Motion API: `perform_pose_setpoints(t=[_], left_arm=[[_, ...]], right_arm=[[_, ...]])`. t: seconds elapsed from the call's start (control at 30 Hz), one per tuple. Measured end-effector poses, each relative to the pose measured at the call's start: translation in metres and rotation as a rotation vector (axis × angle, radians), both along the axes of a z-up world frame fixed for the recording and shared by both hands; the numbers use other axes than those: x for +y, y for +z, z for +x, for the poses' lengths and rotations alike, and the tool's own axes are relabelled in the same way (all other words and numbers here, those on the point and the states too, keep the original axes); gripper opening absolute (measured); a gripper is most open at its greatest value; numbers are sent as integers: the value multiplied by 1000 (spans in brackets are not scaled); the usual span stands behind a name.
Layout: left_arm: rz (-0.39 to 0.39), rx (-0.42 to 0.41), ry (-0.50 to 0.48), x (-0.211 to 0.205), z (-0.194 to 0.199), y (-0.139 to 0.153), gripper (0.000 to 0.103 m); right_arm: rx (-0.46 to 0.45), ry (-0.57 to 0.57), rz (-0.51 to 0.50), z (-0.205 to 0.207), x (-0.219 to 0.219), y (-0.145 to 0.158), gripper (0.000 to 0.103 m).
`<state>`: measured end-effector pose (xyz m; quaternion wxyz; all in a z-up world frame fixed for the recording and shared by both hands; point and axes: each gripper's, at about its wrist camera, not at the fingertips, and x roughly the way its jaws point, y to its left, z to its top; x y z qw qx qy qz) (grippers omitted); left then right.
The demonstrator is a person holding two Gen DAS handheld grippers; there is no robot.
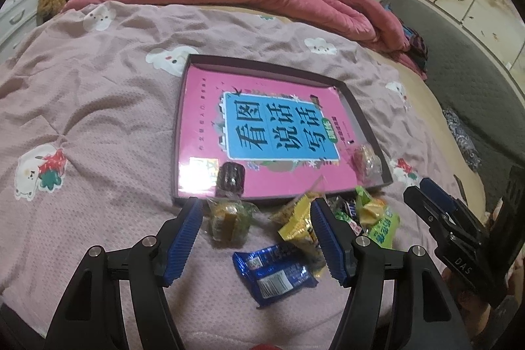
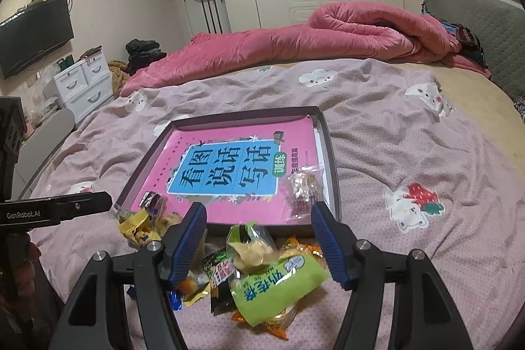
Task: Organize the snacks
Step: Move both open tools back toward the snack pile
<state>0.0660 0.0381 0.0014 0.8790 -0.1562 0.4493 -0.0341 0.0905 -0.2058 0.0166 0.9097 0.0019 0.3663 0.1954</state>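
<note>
- Blue-padded left gripper (image 1: pixel 256 238) is seen at frame bottom, jaws apart, nothing held; dark blue crinkly foil snack packet (image 1: pixel 274 273) lies between and below the pads.
- Blue-padded right gripper (image 2: pixel 259 240) is likewise parted and empty, over a lime-green soft plastic pouch (image 2: pixel 279 286).
- Loose wrapped snacks are piled on the pink wrinkled bedsheet (image 1: pixel 98 107), just before the shallow dark cardboard tray (image 1: pixel 367 117) at frame centre.
- Two are already inside: a dark ribbed wrapped sweet (image 1: pixel 232 178), lower left corner, and a clear-wrapped reddish candy (image 1: pixel 366 163), lower right.
- Packets are judged light, slippery and crushable; a pinch across the sealed crimped end is advised.
</note>
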Motion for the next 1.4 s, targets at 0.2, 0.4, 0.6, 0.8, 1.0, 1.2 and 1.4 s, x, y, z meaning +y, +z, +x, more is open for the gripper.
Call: perform_pose_setpoints(t=[0.2, 0.4, 0.6, 0.8, 1.0, 1.2, 1.4], left_arm=[[7, 11, -29, -7, -1, -2, 70], [7, 28, -40, -10, -1, -5, 70], [-4, 53, -62, -16, -1, -11, 70], [-28, 84, -80, -23, -2, -20, 70], [-35, 109, -109, -36, -2, -29, 70], [-33, 118, -113, -40, -1, -33, 70], [-39, 125, -110, -39, 0, -36, 70]], right_arm=[[16, 6, -7, -4, 0, -3, 66], [27, 13, -12, -8, 1, -5, 66], [46, 18, -17, -12, 1, -9, 67], [85, 13, -14, -15, -3, -16, 67], [128, -13, -7, -14, -9, -24, 68], [173, -29, -1, -9, -13, -34, 72], [202, -28, -20, -2, -10, -45, 73]])
